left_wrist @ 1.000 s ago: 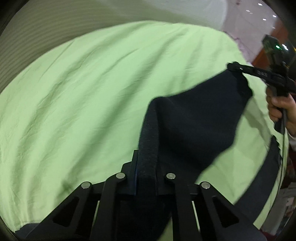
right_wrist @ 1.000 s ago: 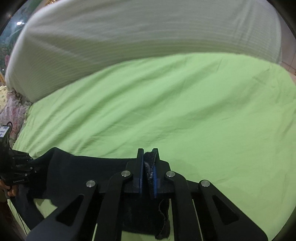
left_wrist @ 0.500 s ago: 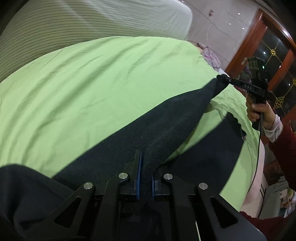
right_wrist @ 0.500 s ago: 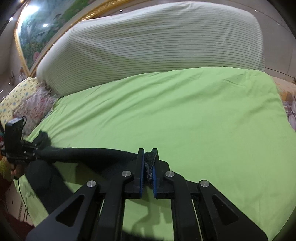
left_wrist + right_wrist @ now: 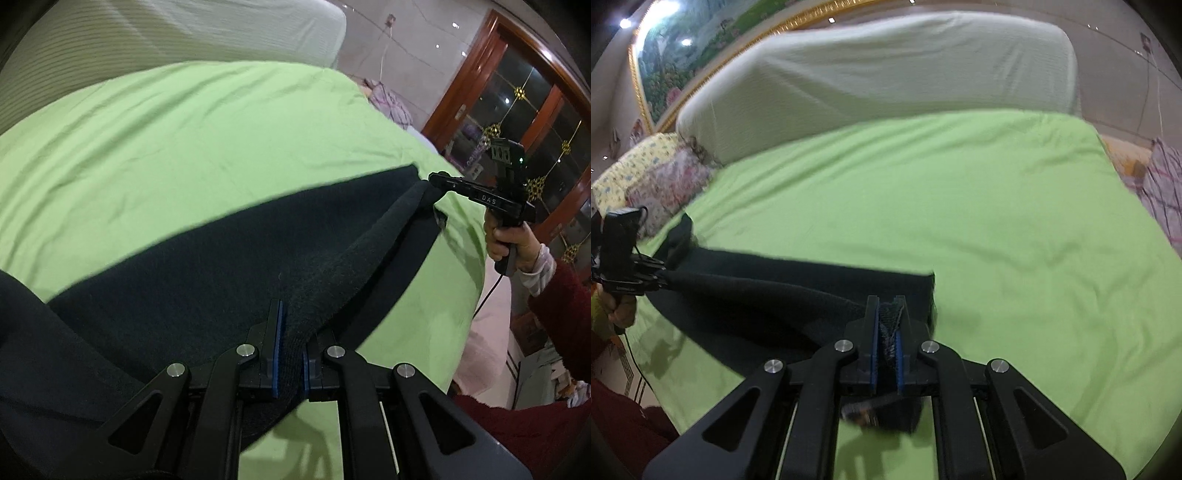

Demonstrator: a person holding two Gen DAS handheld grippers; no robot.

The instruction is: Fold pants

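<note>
Left wrist view: the left gripper (image 5: 290,350) was clamped on a thick fold of the pants (image 5: 207,266), dark cloth filling the gap between its blue pads.
Right wrist view: the right gripper (image 5: 887,332) was pinched tight on a bunched edge of the pants (image 5: 768,291), knit fabric squeezed between its pads and a scrap hanging below them.
Pants: dark, stretched in a band between the two grippers, the lower layer lying on the sheet (image 5: 184,140) near its front edge, the upper fold raised off it.
Far end, left view: the right gripper (image 5: 437,177) held the pants' corner at the right, a hand (image 5: 511,240) on its handle, a red sleeve (image 5: 557,295) behind.
Far end, right view: the left gripper (image 5: 661,275) held the other end at the left edge, over the sheet (image 5: 960,192).
Bed: green sheet, lightly creased; a pale striped headboard cover (image 5: 886,70) behind it.
Surroundings: floral pillows (image 5: 653,170) at the left, a gilt-framed painting (image 5: 701,33) above, wooden glass-paned doors (image 5: 517,110) at the right.
</note>
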